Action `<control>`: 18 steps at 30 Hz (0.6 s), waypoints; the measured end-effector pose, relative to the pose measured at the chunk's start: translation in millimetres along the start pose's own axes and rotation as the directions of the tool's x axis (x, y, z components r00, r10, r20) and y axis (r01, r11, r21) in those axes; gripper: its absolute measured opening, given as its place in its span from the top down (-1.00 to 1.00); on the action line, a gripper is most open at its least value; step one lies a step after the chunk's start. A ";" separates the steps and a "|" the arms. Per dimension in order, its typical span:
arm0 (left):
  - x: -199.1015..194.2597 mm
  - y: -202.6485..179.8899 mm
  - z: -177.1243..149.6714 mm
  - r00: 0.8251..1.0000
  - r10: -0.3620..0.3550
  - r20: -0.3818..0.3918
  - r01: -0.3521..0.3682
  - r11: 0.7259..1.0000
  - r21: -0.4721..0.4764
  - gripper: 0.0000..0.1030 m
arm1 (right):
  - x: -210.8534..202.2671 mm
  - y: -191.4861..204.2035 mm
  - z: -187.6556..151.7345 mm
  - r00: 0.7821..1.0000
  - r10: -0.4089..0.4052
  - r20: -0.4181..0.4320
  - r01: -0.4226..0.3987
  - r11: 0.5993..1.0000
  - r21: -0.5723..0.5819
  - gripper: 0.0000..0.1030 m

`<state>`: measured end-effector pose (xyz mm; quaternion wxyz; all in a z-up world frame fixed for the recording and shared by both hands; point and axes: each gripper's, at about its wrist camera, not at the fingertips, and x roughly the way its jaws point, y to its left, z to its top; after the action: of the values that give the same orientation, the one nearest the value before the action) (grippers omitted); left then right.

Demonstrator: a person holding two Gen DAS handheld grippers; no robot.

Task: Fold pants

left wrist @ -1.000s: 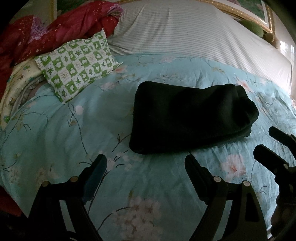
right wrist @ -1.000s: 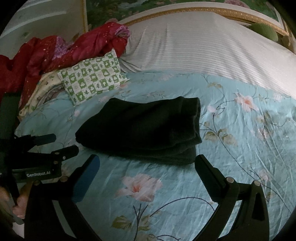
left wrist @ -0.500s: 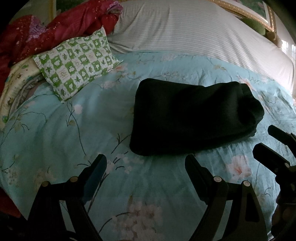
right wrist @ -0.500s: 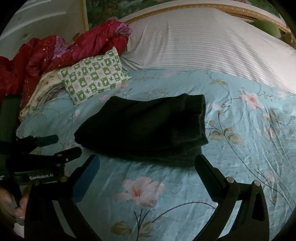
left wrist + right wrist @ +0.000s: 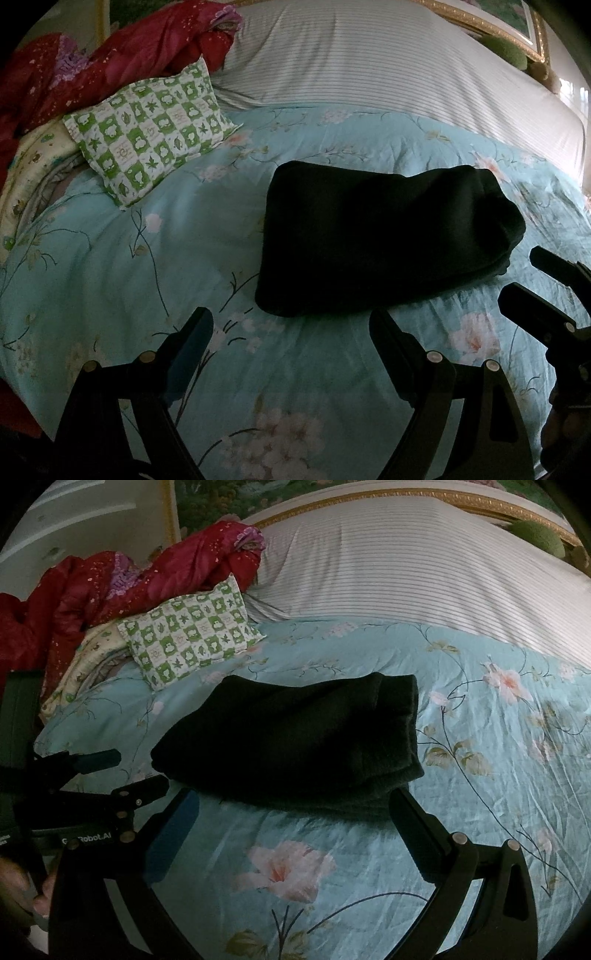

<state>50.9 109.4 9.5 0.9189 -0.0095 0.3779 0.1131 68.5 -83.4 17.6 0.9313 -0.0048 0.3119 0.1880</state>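
Observation:
The black pants [image 5: 380, 236] lie folded into a thick rectangle on the light blue floral bedspread [image 5: 155, 258]. They also show in the right wrist view [image 5: 291, 742]. My left gripper [image 5: 291, 325] is open and empty, just short of the bundle's near left corner. My right gripper [image 5: 293, 801] is open and empty, its fingertips at the bundle's near edge. The right gripper also shows at the right edge of the left wrist view [image 5: 532, 284], and the left gripper shows at the left of the right wrist view [image 5: 136, 771].
A green and white checked pillow [image 5: 147, 129] lies at the far left, with a red quilt [image 5: 110, 62] and a pale folded blanket [image 5: 29, 166] behind it. A striped white cover [image 5: 388, 62] spans the bed's far side.
Both grippers have moved slightly towards the folded pants. The pants have not changed shape and both grippers stay open.

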 end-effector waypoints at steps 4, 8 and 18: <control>-0.1 -0.1 -0.1 1.000 0.000 -0.001 0.000 1.000 0.000 -0.69 | -0.4 0.4 -0.2 1.000 -0.001 -0.001 0.001 1.000 -0.001 -0.99; -0.1 -0.1 -0.4 1.000 -0.001 0.000 0.001 1.000 -0.002 -0.69 | 0.0 -0.2 0.1 1.000 -0.001 -0.002 0.001 1.000 -0.001 -0.99; -1.5 0.6 -1.3 1.000 -0.001 0.001 0.001 1.000 -0.006 -0.69 | 0.1 -0.9 1.3 1.000 0.002 -0.005 -0.002 1.000 0.004 -0.99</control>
<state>48.8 109.6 9.7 0.9191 -0.0123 0.3772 0.1137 69.7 -84.0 18.5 0.9304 -0.0031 0.3145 0.1882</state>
